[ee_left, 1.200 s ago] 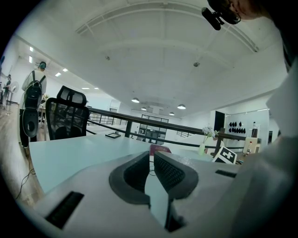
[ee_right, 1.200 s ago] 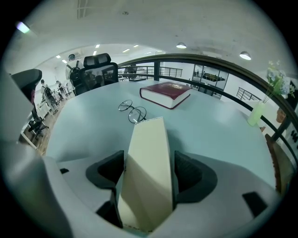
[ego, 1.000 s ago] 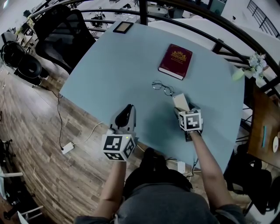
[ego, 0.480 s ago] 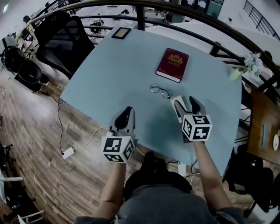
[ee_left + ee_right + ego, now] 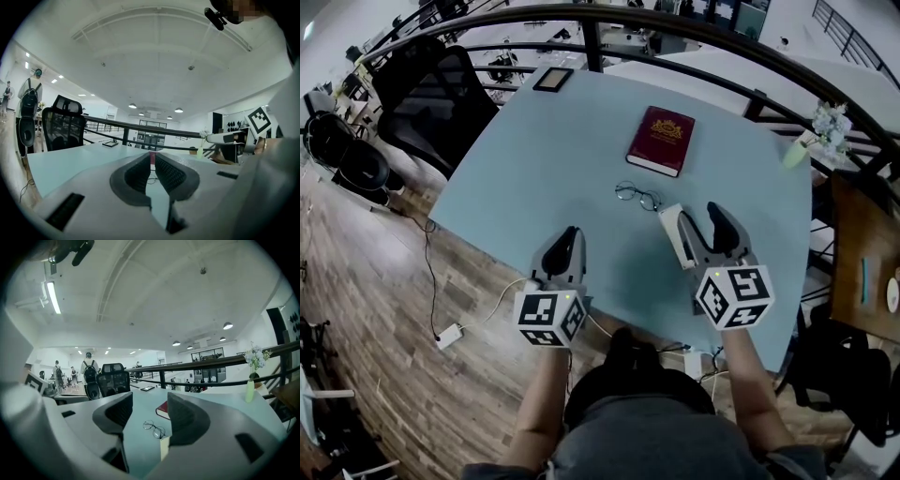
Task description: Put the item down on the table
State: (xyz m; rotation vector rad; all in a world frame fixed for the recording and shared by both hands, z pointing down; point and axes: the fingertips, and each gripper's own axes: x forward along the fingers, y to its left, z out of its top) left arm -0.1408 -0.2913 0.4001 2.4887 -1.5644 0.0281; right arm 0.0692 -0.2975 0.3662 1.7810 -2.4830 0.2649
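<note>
Parted jaws on the right gripper (image 5: 149,412) are spread wide and grip nothing. Low in the gap, close beside the inner face of its right-hand jaw, a thin cream box (image 5: 164,448) shows, seemingly resting on the pale blue tabletop (image 5: 534,169). Whether it touches that jaw cannot be told. Only a narrow sliver of it is visible, rising upright in the right gripper view, with its base cut off by the gripper body, so its long axis cannot be judged with confidence. The head view does not clearly show the box, which lies somewhere under the right gripper. The left gripper (image 5: 567,239) has its jaws clenched almost together, empty, and hangs over the near left edge of the tabletop, well apart from the box. The right gripper is plainly the nearer one. Just ahead of its jaws lie wire glasses (image 5: 637,195), and further on a dark red book (image 5: 660,141). The near edge of the tabletop runs right under both grippers. Bare tabletop stretches wide to the left and between the grippers. The box looks set down, so the likely need is to draw the right gripper away without nudging the box with that close jaw.
</note>
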